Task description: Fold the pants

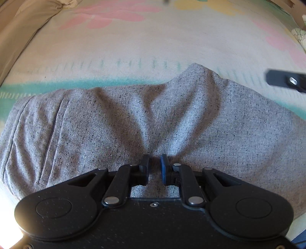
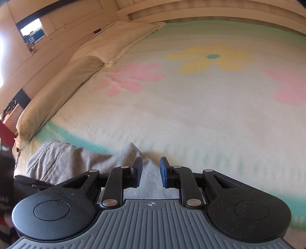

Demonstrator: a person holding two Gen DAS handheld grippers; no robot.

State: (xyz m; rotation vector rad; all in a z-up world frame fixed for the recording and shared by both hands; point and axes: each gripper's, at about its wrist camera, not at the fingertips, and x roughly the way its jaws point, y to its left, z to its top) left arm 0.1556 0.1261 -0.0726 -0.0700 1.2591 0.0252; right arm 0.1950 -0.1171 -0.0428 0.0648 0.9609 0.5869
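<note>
The grey speckled pants (image 1: 118, 122) lie bunched on the flowered bedspread (image 1: 133, 47). My left gripper (image 1: 154, 162) is low over the pants, its jaws close together and pinching a ridge of the grey cloth. In the right wrist view the pants (image 2: 63, 160) lie at lower left, and a corner of them runs under my right gripper (image 2: 151, 164). Its jaws stand a little apart with nothing gripped between them. One finger of the right gripper (image 1: 283, 80) shows at the right edge of the left wrist view.
Beige pillows (image 2: 57, 90) run along the left side of the bed, also in the left wrist view (image 1: 23, 24). A pale headboard or wall (image 2: 210, 9) stands at the far end. Dark and red items (image 2: 5, 134) sit beyond the bed's left edge.
</note>
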